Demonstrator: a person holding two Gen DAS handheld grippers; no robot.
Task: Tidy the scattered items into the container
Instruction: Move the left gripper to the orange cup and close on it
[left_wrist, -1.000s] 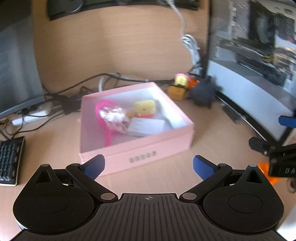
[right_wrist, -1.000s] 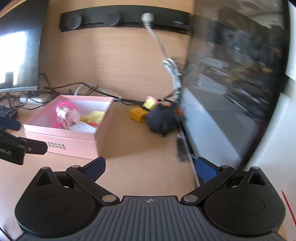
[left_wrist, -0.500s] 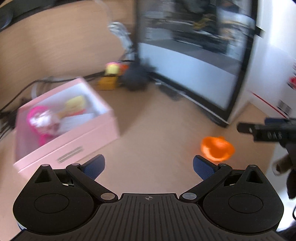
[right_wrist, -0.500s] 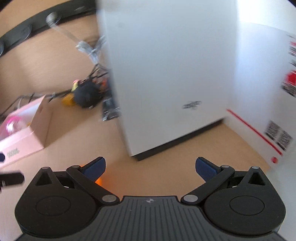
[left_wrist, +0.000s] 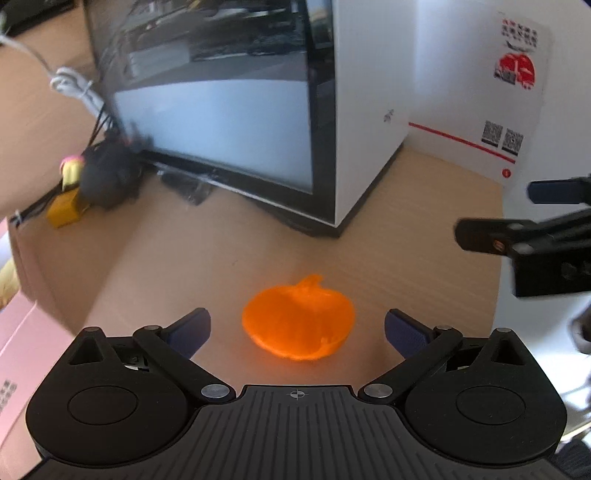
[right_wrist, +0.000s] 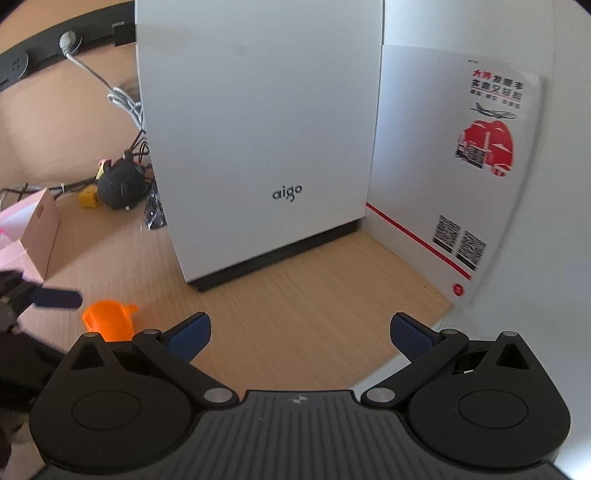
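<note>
An orange pumpkin-shaped toy (left_wrist: 299, 321) lies on the wooden desk, centred between the spread fingers of my left gripper (left_wrist: 297, 330), which is open and just short of it. In the right wrist view the same orange toy (right_wrist: 109, 319) shows at the lower left. My right gripper (right_wrist: 300, 332) is open over bare desk with nothing between its fingers. The pink box (left_wrist: 22, 347) is at the left edge in the left wrist view; a pink box corner (right_wrist: 35, 230) shows at the far left of the right wrist view.
A white computer case (right_wrist: 258, 140) with a glass side (left_wrist: 221, 122) stands right behind the toy. A black plush (right_wrist: 120, 186), a yellow block (right_wrist: 88, 201) and cables lie by it. A white printed board (right_wrist: 465, 166) walls the right side.
Both grippers swung right, away from the pink box. The left one has closed in on the orange toy, which now sits between its open fingers. The right one faces the white case.
</note>
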